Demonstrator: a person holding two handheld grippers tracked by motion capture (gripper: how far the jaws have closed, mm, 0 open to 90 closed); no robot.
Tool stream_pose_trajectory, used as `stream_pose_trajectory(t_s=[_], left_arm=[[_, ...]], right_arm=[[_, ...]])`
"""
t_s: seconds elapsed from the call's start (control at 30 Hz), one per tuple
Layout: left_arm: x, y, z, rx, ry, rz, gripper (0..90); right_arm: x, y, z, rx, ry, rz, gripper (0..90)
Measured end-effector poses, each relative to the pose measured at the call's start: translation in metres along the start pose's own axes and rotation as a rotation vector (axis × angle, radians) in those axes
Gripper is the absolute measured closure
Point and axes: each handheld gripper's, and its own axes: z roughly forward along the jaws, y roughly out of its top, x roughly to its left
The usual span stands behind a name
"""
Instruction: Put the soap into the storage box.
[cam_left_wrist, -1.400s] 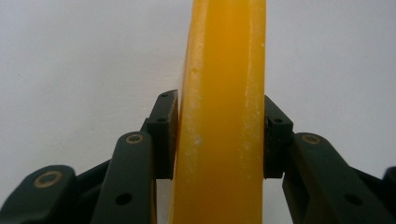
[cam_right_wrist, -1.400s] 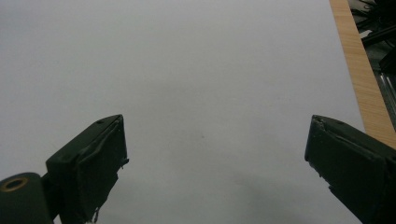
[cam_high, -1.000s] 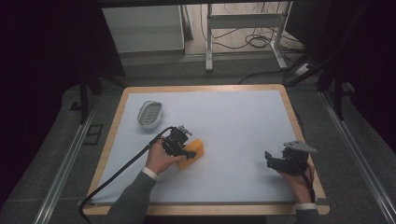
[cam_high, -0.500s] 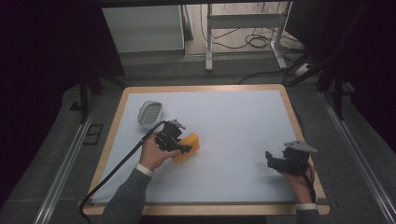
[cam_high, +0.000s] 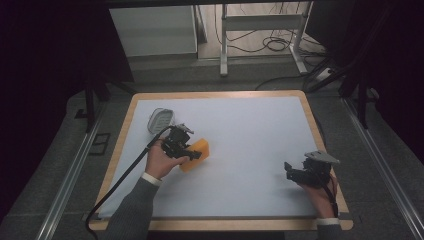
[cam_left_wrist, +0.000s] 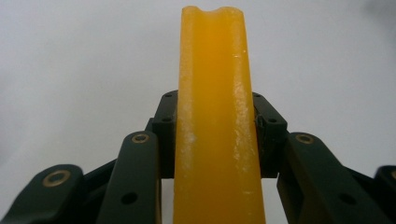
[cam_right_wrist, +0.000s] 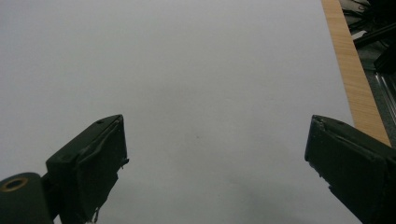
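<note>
A yellow-orange sponge (cam_high: 196, 153) is held just above the white tabletop, left of centre, with my left gripper (cam_high: 189, 150) shut on it. In the left gripper view the sponge (cam_left_wrist: 215, 121) stands edge-on between the two black jaws, which press on both of its sides. My right gripper (cam_high: 291, 172) rests near the table's right front corner, pointing left. In the right gripper view its fingers (cam_right_wrist: 93, 163) stand wide apart over bare white surface, with nothing between them.
A small grey oval dish (cam_high: 160, 120) sits near the table's left edge, just behind the left hand. The white mat (cam_high: 250, 130) has a wooden border (cam_high: 315, 125). A black cable (cam_high: 125, 175) trails from the left gripper over the front left edge.
My left gripper has carried the sponge a little to the left and up, toward the grey dish. The right gripper has stayed where it was.
</note>
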Motion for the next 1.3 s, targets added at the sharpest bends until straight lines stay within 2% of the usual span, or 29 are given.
stream_pose_trajectory(t_s=[0.33,0.57,0.73,1.0,1.3], left_arm=[[0.010,0.002,-0.007,-0.001,0.004,-0.012,61.2],[0.022,0.003,-0.014,0.001,0.035,-0.025,61.2],[0.033,0.002,-0.021,-0.008,0.041,-0.041,61.2],[0.050,0.003,-0.034,-0.042,0.064,-0.088,61.2],[0.060,0.004,-0.034,-0.048,0.083,-0.112,61.2]], right_arm=[[-0.001,-0.001,0.000,0.002,-0.002,0.002,5.7],[-0.002,-0.001,0.000,0.003,-0.005,0.002,5.7],[-0.003,-0.001,0.001,0.004,-0.008,0.004,5.7],[-0.003,-0.002,0.001,0.004,-0.006,0.003,5.7],[-0.004,-0.002,0.002,0.010,-0.013,0.006,5.7]])
